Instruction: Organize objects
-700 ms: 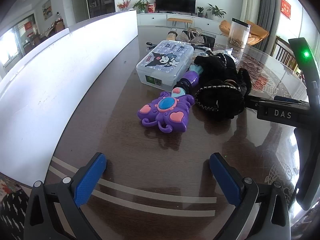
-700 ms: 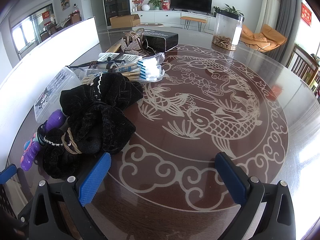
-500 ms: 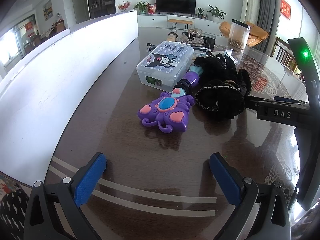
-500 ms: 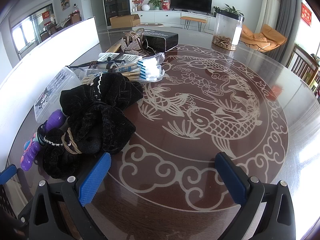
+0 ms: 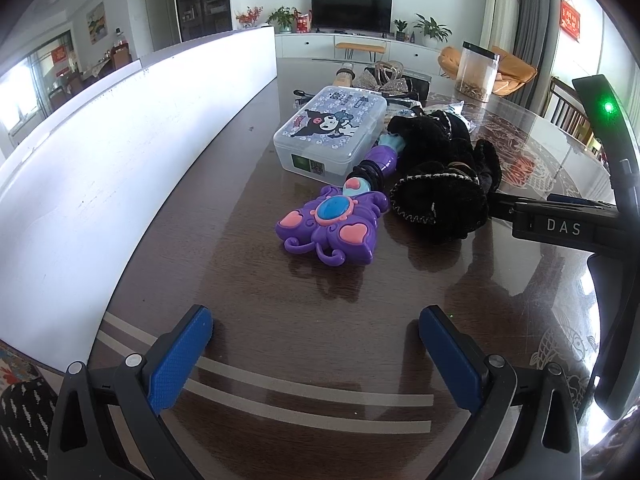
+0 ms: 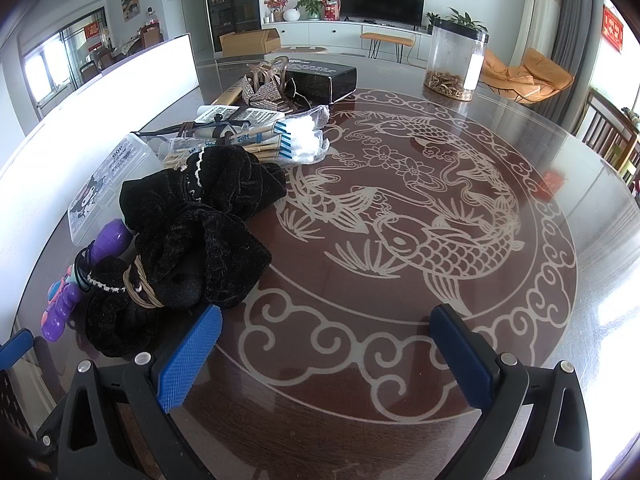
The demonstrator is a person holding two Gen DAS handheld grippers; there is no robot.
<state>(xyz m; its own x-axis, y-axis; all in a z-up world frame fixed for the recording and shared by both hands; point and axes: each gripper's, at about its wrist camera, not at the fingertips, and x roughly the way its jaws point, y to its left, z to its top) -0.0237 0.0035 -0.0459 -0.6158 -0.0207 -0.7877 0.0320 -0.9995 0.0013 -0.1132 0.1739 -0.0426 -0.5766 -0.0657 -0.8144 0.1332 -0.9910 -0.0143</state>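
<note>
With both the left gripper (image 5: pixel 316 344) and right gripper (image 6: pixel 326 344) wide open and empty, grabbing the black scrunchies (image 6: pixel 192 240) at ten o'clock risks dragging along the purple toy (image 5: pixel 332 224) they touch.

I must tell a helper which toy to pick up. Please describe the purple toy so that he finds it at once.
On the dark table, find the clear lidded box with a cartoon sticker. Just in front of it, beside the black velvet scrunchies, lies the purple toy wand. It alone is bright plastic, with pink hearts and a blue gem.
</note>
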